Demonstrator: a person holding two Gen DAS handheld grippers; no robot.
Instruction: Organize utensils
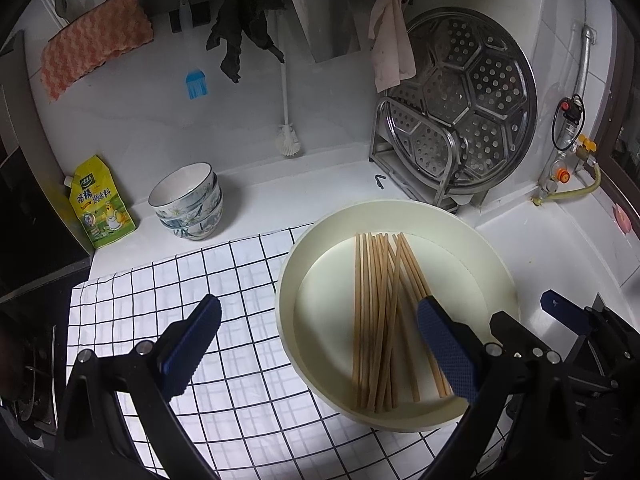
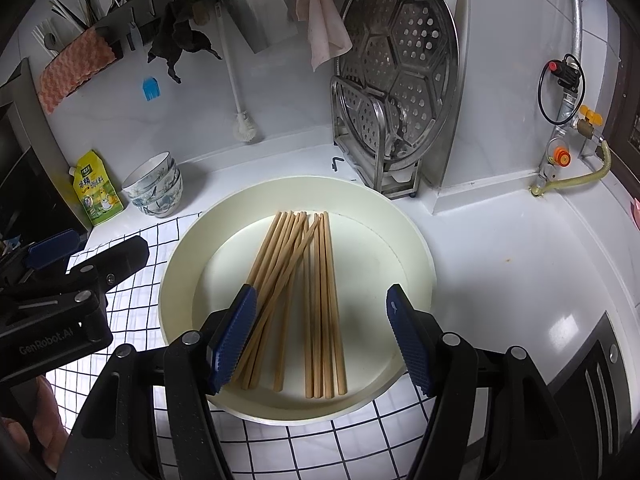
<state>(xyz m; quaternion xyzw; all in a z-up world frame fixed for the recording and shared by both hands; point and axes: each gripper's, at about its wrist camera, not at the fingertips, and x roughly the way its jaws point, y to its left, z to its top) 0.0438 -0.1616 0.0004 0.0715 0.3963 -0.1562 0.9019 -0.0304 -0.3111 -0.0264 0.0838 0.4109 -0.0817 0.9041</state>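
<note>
Several wooden chopsticks [image 1: 380, 312] [image 2: 304, 300] lie loose in a round cream basin [image 1: 492, 256] [image 2: 412, 248] on a white grid-patterned cloth [image 1: 180, 292] [image 2: 320, 444]. My left gripper [image 1: 320, 336] hovers open over the basin's left rim, its right finger [image 1: 448, 352] above the chopsticks and its left finger over the cloth. My right gripper [image 2: 322, 328] stands open above the near ends of the chopsticks, holding nothing. The left gripper's body [image 2: 72, 280] shows at the left in the right wrist view.
Stacked patterned bowls [image 1: 188, 200] [image 2: 154, 190] and a yellow seasoning pouch [image 1: 100, 204] [image 2: 96, 190] stand behind the cloth. A steel steamer plate leans in a rack [image 1: 456, 108] [image 2: 396, 76] behind the basin. Cloths, brushes and a utensil rail [image 2: 120, 24] hang on the wall. A gas hose [image 2: 576, 178] runs at the right.
</note>
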